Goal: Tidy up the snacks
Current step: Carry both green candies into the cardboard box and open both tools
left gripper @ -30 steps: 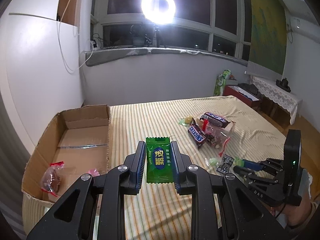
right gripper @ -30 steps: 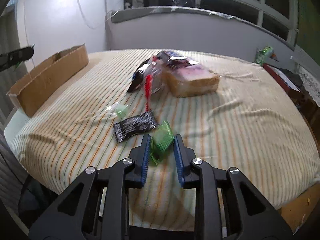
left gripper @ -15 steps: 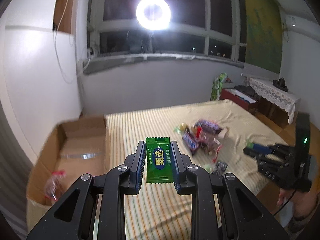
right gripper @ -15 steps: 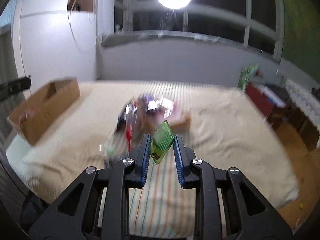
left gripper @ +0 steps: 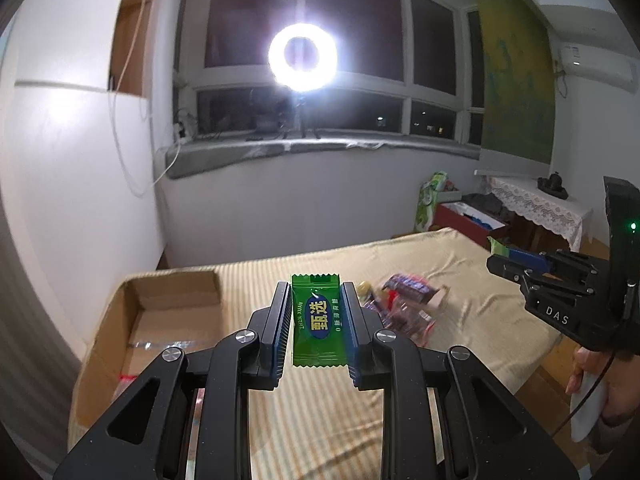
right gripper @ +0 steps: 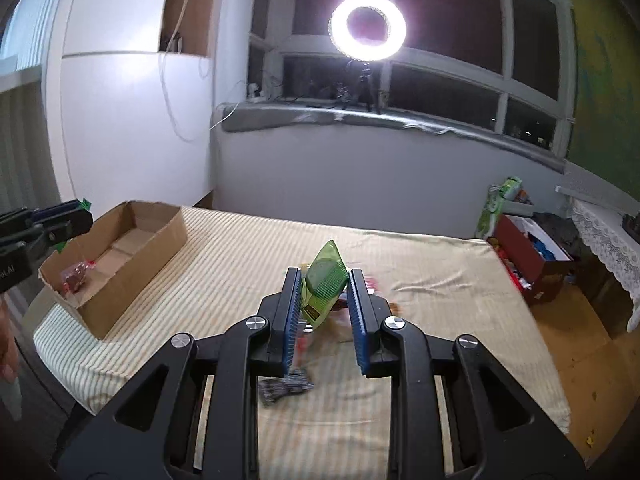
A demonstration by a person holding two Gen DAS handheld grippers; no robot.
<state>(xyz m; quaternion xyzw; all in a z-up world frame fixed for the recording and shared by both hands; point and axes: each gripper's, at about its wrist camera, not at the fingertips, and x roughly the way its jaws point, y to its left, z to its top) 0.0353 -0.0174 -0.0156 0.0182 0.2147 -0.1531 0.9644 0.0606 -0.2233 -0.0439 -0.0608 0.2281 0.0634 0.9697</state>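
The left gripper [left gripper: 315,318] is squeezed onto a flat green candy [left gripper: 316,320] with a blue oval on its front. It holds the candy up in the air, just right of the box [left gripper: 136,312]. The right gripper [right gripper: 324,312] pinches a second green pack [right gripper: 323,288], crumpled and tilted, well right of the box [right gripper: 132,256]. More snacks [left gripper: 404,308] lie blurry on the bed [left gripper: 460,276], right of the box.

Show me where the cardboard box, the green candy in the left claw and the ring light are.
cardboard box [left gripper: 138,322]: left wrist view, inner floor.
green candy [left gripper: 316,318]: left wrist view, printed label.
ring light [right gripper: 367,27]: right wrist view, glowing rim.
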